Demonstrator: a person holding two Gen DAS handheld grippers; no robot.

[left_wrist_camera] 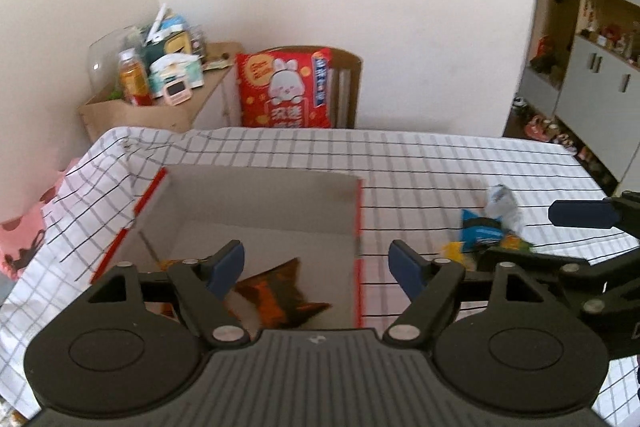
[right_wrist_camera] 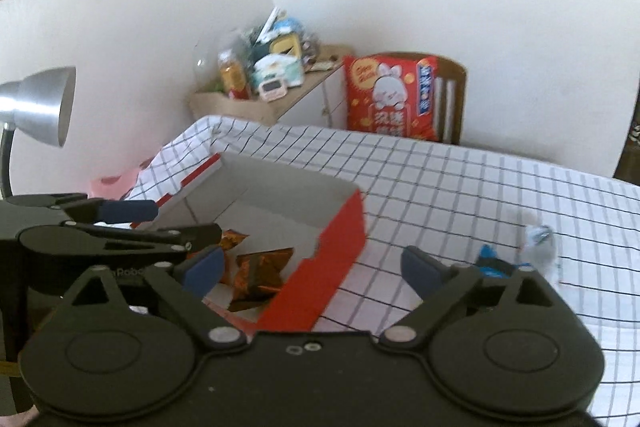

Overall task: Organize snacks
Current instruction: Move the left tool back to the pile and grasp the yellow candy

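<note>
Left wrist view: the left gripper [left_wrist_camera: 316,263] hangs over the red box [left_wrist_camera: 358,227] near the counter's [left_wrist_camera: 440,163] left edge, jaws open and empty; an orange snack packet [left_wrist_camera: 280,287] lies inside. The blue snack packets [left_wrist_camera: 486,227] lie right of the box, the likely next pick.

Right wrist view: the right gripper [right_wrist_camera: 312,267] also stands open, empty. Approach the blue packets low and pinch the crimped edge.

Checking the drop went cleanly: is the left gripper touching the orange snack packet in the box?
Apart. In the left wrist view the left gripper is open and empty, above the orange snack packet in the box.
</note>
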